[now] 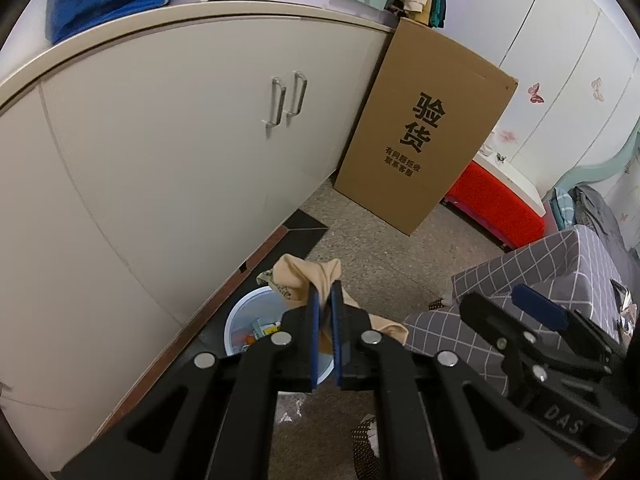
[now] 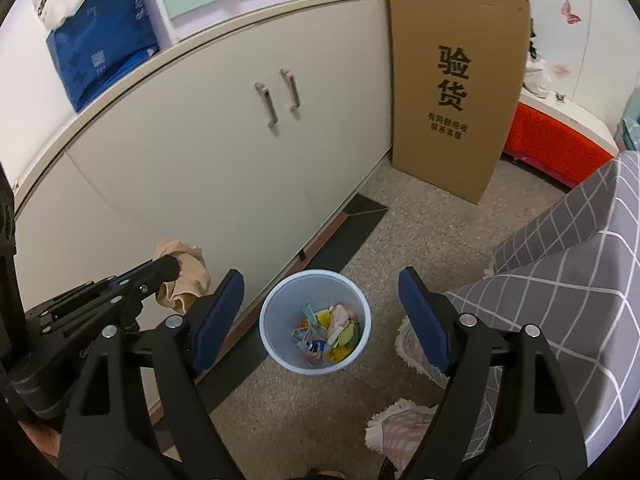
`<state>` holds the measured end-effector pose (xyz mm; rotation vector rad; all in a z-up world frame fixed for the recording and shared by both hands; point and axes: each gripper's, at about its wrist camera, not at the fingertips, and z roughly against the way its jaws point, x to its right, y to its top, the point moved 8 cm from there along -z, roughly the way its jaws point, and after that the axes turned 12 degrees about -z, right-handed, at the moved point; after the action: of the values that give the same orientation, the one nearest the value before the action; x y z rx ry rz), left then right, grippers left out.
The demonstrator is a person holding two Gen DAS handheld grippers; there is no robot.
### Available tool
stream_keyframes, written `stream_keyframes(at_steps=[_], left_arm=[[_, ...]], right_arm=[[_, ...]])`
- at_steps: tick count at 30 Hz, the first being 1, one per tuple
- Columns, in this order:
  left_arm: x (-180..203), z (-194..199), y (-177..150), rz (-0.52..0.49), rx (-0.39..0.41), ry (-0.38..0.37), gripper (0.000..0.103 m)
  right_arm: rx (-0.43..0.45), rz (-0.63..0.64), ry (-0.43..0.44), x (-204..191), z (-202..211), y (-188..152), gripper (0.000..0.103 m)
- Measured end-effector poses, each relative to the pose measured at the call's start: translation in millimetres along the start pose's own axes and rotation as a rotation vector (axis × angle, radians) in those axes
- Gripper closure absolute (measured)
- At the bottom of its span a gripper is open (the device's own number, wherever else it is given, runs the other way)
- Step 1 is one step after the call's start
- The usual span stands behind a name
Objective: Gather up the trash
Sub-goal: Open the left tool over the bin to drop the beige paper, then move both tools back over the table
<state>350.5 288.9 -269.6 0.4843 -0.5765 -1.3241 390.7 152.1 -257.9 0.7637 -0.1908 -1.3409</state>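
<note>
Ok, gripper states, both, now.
Left gripper: shut on the beige cloth, held above the white bin.
Right gripper: open, holding nothing.

Left hand-held gripper (image 1: 326, 292) clamped tight; right hand-held gripper (image 2: 322, 304) jaws spread wide.

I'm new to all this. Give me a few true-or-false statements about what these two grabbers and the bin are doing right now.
1. The left gripper is clamped on a beige cloth. True.
2. The right gripper is shut. False: its jaws stand wide apart, holding nothing.
3. The white bin is empty. False: colourful scraps lie inside.
4. A cardboard box leans against the cabinet. True.
</note>
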Motion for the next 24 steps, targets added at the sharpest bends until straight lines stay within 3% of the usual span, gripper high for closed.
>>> stream_keyframes(at_steps=[2,3,4,5,15,24], left_arm=[[4.7,-5.0,8.6,0.009,0.018,-0.042,0.091],[5.4,-7.2,11.0,0.018,0.021,-0.056,0.071],[2.4,-10.3,13.1,0.039,0.018,-0.04,0.043],[-1.0,-10.8,14.2,0.056,0.023,-0.015,0.035],[-1.0,2.8,5.3,0.063,0.027,0.036,0.033],[24.5,44.0,9.9,0.033,0.084,0.012,0.032]], right_arm=[[0.015,-0.015,0.0,4.7,2.3,2.3,0.023],[0.017,-0.021,0.002,6.2,3.0,2.8,0.023],[0.015,-0.026,0.004,7.9,3.3,2.7,0.023],[0.014,-0.028,0.003,8.9,3.4,2.5,0.023],[0.007,-0.036,0.001,14.0,12.5,-0.5,0.022],[0.068,-0.052,0.005,22.2,54.0,8.4,0.022]])
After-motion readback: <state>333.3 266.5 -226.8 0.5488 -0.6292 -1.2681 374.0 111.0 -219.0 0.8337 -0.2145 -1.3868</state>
